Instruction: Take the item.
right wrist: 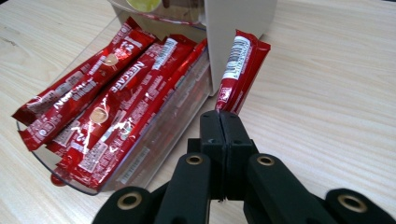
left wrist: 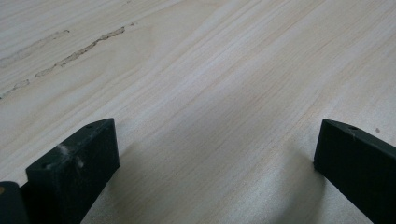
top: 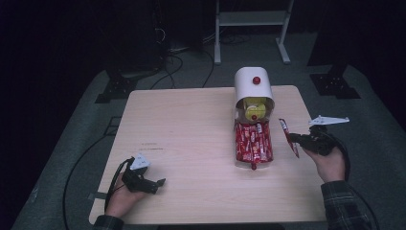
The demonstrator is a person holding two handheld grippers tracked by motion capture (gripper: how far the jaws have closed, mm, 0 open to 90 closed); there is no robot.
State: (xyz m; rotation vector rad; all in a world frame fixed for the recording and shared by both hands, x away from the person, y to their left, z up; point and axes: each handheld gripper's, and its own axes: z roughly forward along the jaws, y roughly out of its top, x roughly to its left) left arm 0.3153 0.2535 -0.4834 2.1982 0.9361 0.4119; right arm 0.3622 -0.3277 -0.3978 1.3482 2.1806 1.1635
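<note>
A red coffee stick packet (right wrist: 240,70) stands up from my right gripper (right wrist: 219,122), whose jaws are shut on its lower end. In the high view that packet (top: 288,137) hangs right of the clear drawer, with the right gripper (top: 298,139) at the table's right edge. The clear drawer (top: 238,158) holds several red stick packets (right wrist: 107,112) and sticks out from a white dispenser (top: 253,88) with a red knob. My left gripper (top: 155,184) rests low on the wood near the front left; its two jaws stand wide apart with bare table between them (left wrist: 219,140).
The light wooden table (top: 191,124) has faint scuff marks (left wrist: 79,51) left of centre. Yellow items (top: 254,108) sit in the dispenser's upper compartment. A white stand's legs (top: 251,28) and floor cables lie beyond the far edge. Dark floor surrounds the table.
</note>
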